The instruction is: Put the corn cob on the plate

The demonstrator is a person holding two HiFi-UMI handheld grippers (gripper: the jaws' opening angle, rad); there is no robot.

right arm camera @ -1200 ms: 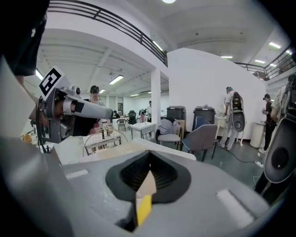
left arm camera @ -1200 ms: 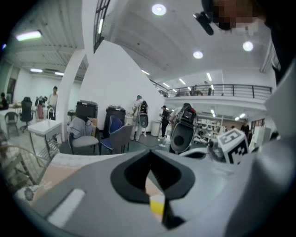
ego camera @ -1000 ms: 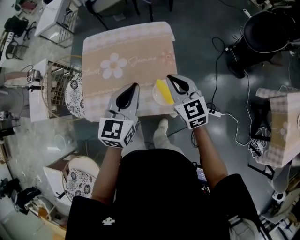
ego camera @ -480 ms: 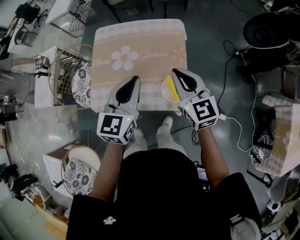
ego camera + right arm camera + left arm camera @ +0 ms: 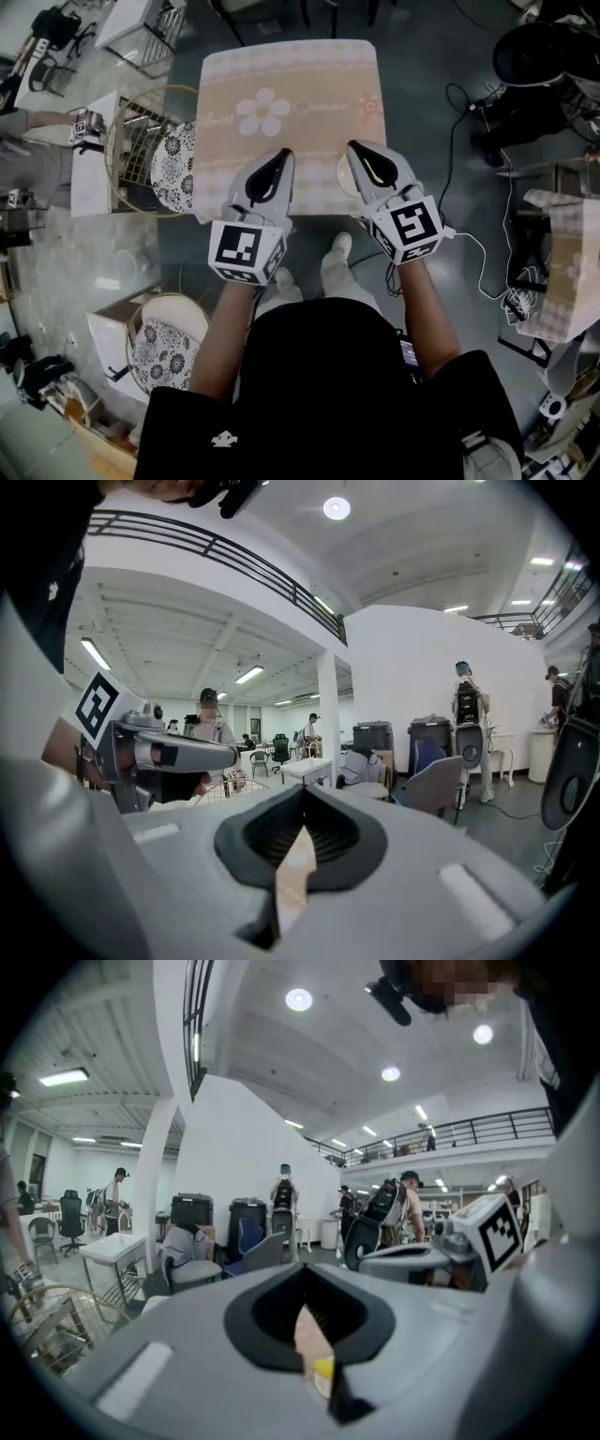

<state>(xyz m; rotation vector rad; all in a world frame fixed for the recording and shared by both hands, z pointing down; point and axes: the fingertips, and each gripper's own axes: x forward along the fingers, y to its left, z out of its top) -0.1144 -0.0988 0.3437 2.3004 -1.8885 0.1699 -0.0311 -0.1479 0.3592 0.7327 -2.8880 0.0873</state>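
Tablecloth (image 5: pixel 281 94): soft matt cloth w/ printed flower. Left gripper (image 5: pixel 283 155) & right gripper (image 5: pixel 354 147): smooth grey plastic shells, slight sheen; inner pads (image 5: pixel 328 834) black, ribbed, matt, rubber-like. Marker cubes (image 5: pixel 246 251): flat matt b/w print. Wire rack (image 5: pixel 122 141): thin shiny metal. Floor (image 5: pixel 84 253): smooth, glossy, light patches on it. Plate (image 5: pixel 341 175): smooth, pale, hard-looking

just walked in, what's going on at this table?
A person holds a gripper in each hand over the near edge of the cloth-covered table. The left gripper and the right gripper both have their fingers shut, with nothing between them. The corn cob shows only as a yellow bit that appears to lie on the white plate, which the right gripper mostly hides. The placing looks done.
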